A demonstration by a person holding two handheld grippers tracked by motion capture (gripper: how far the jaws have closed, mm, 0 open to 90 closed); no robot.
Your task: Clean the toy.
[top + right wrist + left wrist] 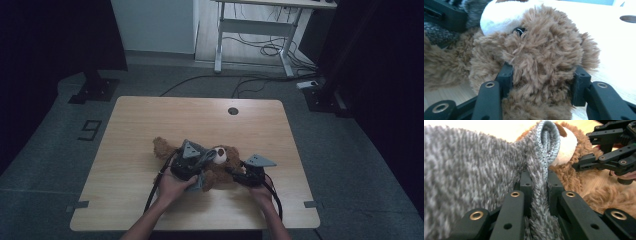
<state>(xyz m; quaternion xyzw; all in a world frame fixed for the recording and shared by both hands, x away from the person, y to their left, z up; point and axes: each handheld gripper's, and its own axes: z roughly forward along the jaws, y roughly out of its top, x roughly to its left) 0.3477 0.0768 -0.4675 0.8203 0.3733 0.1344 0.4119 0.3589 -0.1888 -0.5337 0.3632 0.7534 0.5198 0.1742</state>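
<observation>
High view: brown teddy bear (220, 167) lies on the wooden table (150, 125), towards its near edge, between the two hands; left gripper (187, 170) sits over the bear's body, with grey knit fabric (202, 177) beneath it; right gripper (245, 176) is at the bear's head side; a cable hole (233, 111) near the table's far edge.

Left gripper view: jaws clenched on a fold of the grey knit fabric (469, 175), which bunches up between them; its rolled hem (547, 142) rises against the bear's white muzzle (566, 147); right gripper (609, 157) just beyond.

Right gripper view: jaws clamped on the teddy bear's head (544, 57), fur bulging between them; one black eye (519, 30) visible below the white muzzle (504, 17).
</observation>
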